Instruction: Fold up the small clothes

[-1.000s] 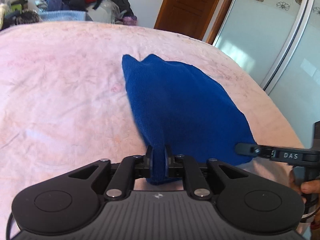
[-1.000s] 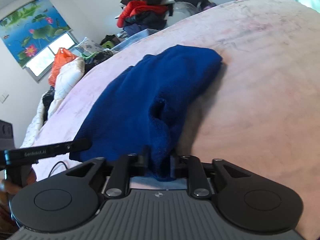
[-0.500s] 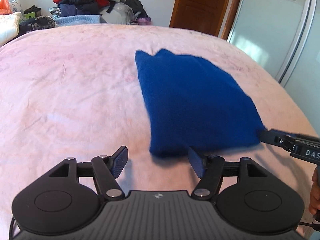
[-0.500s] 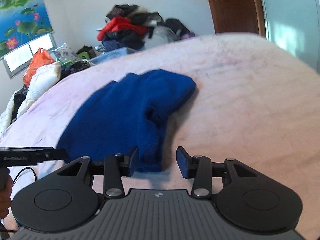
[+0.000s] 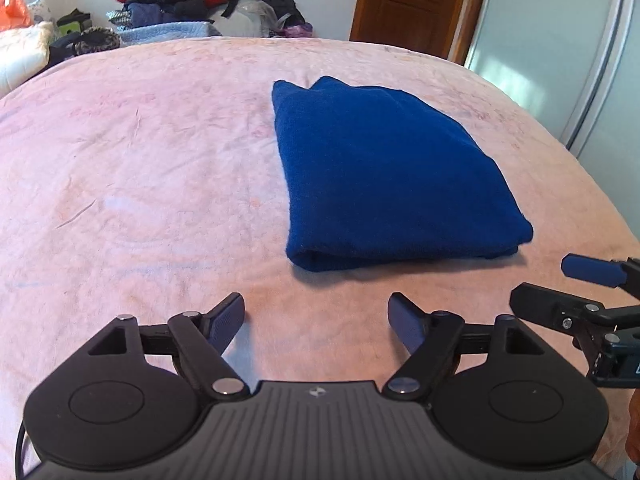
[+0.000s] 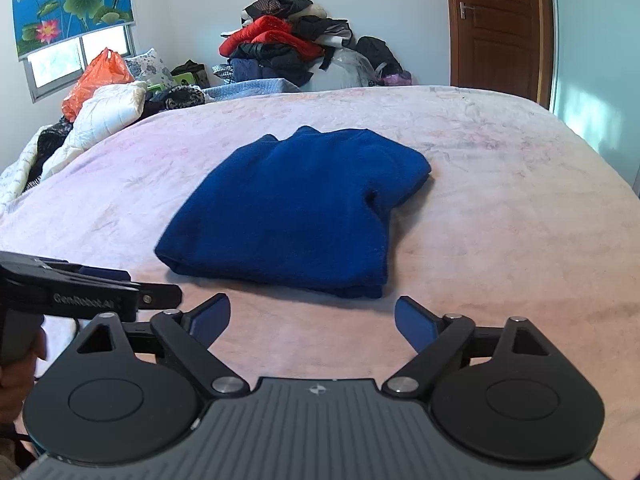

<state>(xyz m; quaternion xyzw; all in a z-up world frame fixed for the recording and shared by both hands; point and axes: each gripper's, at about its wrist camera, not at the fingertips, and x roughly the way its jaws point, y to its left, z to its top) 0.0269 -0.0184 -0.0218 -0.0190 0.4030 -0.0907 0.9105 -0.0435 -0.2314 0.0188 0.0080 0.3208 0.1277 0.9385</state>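
The blue garment lies folded in a thick rectangle on the pink bed, a little right of the middle. Both tongs hang just in front of its near edge and touch nothing: the left tongs are spread wide and empty, and the right tongs are spread wide and empty too. I judge that one fold is finished. The next move is probably one more fold or some smoothing, because the right side shows a small pucker and uneven layers. The bed around the garment is bare, so nothing blocks the tongs. The pile of clothes, the orange bag and the wooden door stand well apart behind.
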